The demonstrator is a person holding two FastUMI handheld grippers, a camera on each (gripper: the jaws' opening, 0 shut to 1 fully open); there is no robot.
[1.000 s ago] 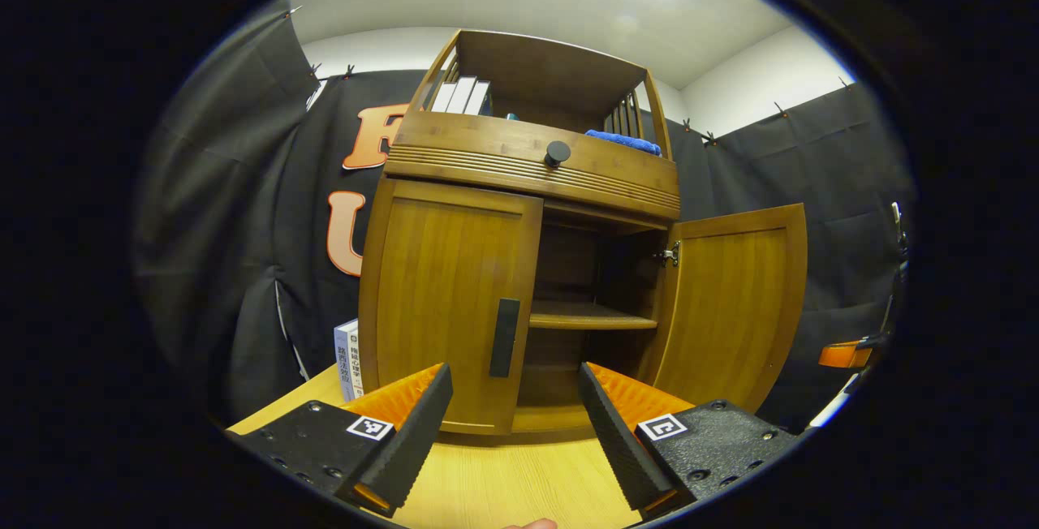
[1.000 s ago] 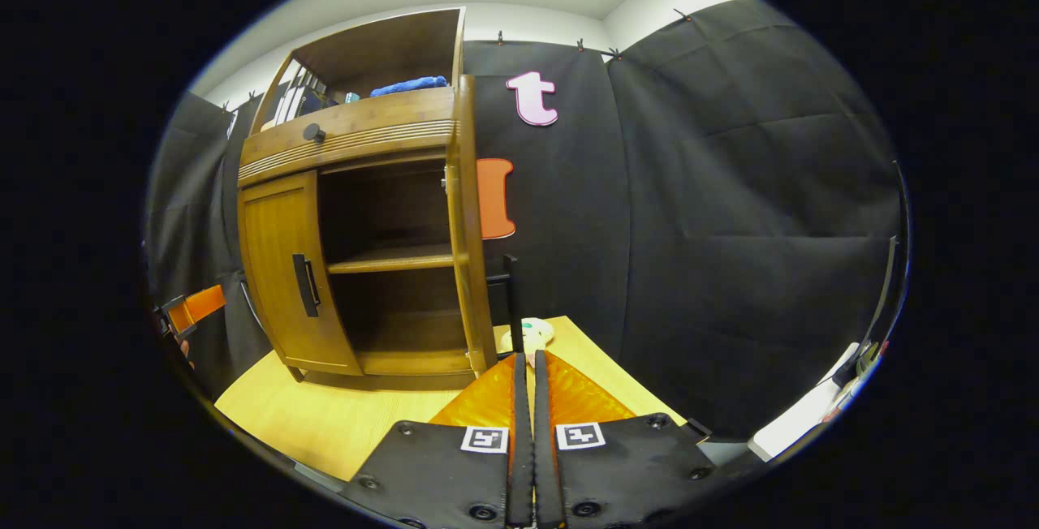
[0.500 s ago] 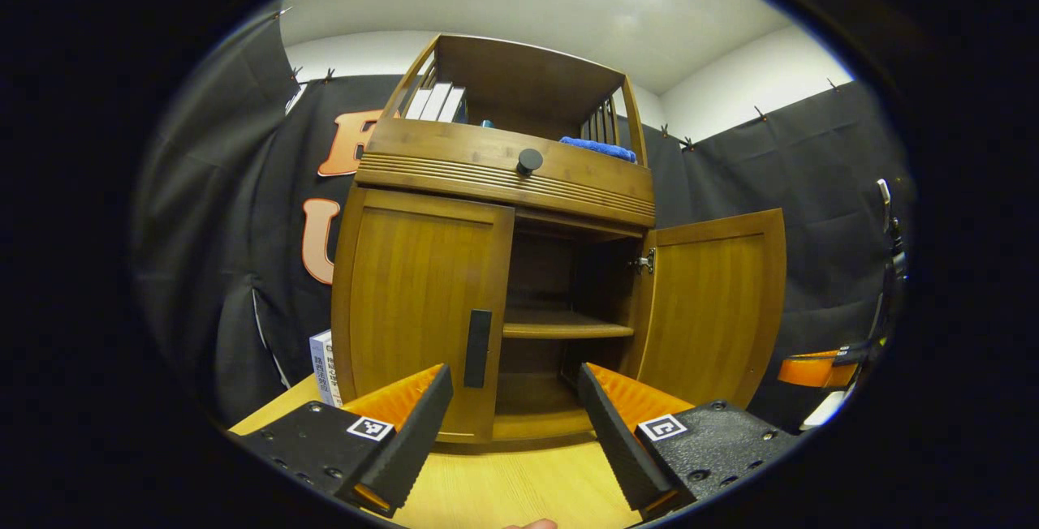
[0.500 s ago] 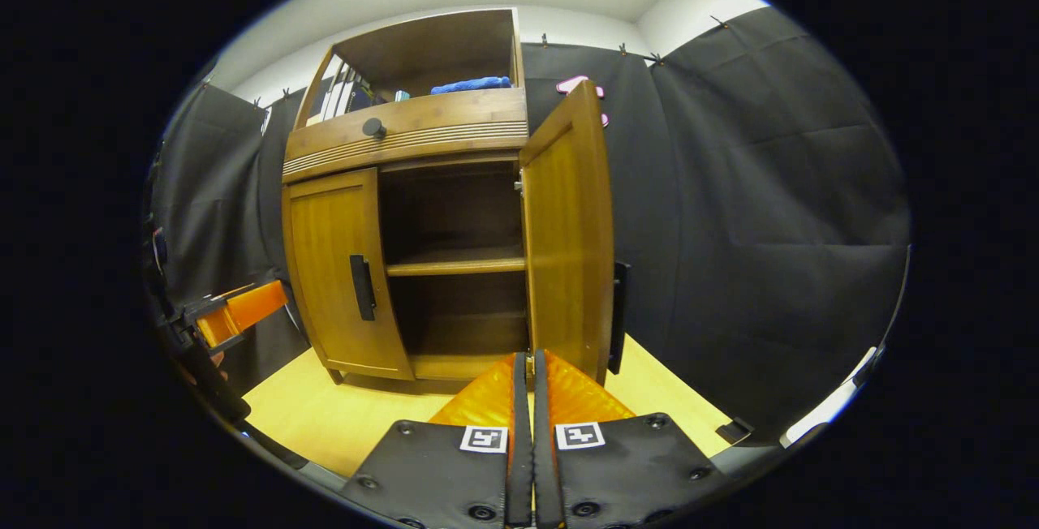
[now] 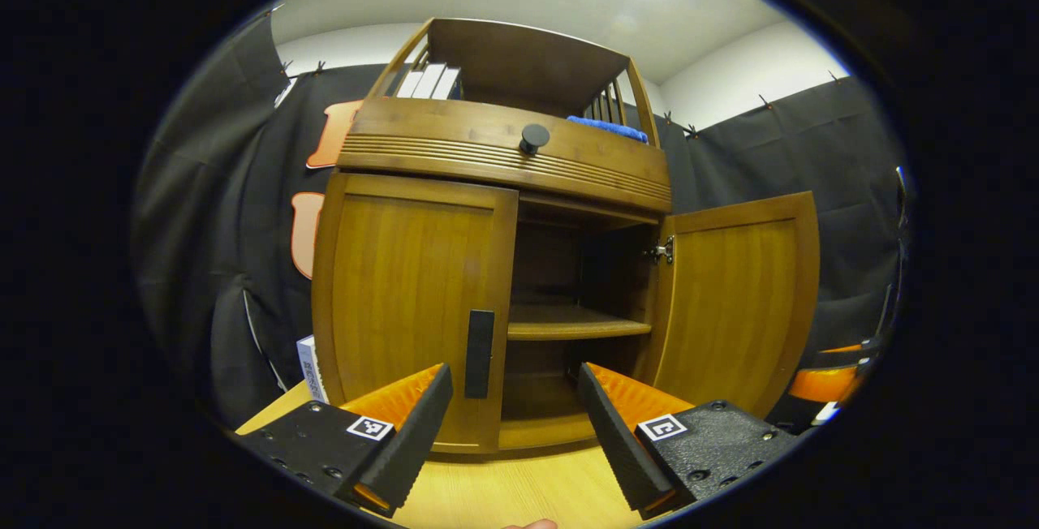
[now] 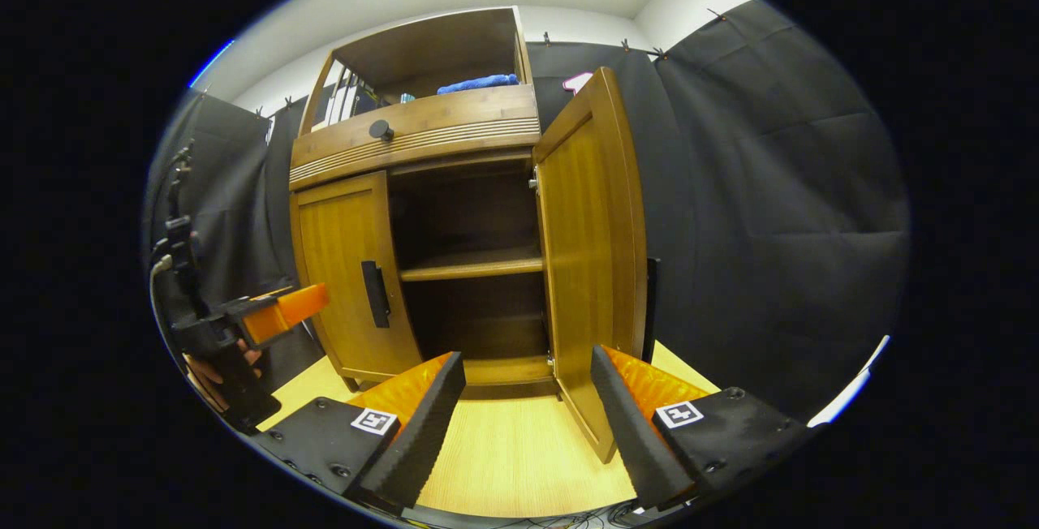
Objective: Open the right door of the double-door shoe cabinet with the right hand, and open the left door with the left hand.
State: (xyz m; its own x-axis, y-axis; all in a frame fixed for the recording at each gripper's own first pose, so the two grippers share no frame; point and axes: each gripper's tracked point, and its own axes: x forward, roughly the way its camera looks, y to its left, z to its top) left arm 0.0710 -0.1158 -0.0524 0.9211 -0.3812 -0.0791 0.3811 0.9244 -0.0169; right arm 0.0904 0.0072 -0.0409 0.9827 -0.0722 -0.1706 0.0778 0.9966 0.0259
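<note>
The right door (image 6: pixel 591 269) is standing swung out on its hinge, so half of the task looks done. The left door (image 5: pixel 414 310) is sitting closed against the cabinet (image 5: pixel 503 160).

The left gripper (image 5: pixel 511 423) is hovering just in front of that closed door, fingers spread wide and holding nothing. The door's black handle (image 5: pixel 479 353) is lying straight ahead and slightly up from the gap between the fingers, a little toward the left finger. Its long axis is running vertically, at the door's inner edge beside the open compartment. The fingers are standing either side of it horizontally, which suits a pinch across the bar. Judged from this, the coming move calls for a short advance and a slight lift.

The right gripper (image 6: pixel 528 415) is also gaping wide and empty, near the open door's lower edge. The left gripper is plainly the nearer to the handle.

Writing: square coded tags are showing on the finger bases. A book (image 5: pixel 309 367) beside the cabinet carries print too small to read.
</note>
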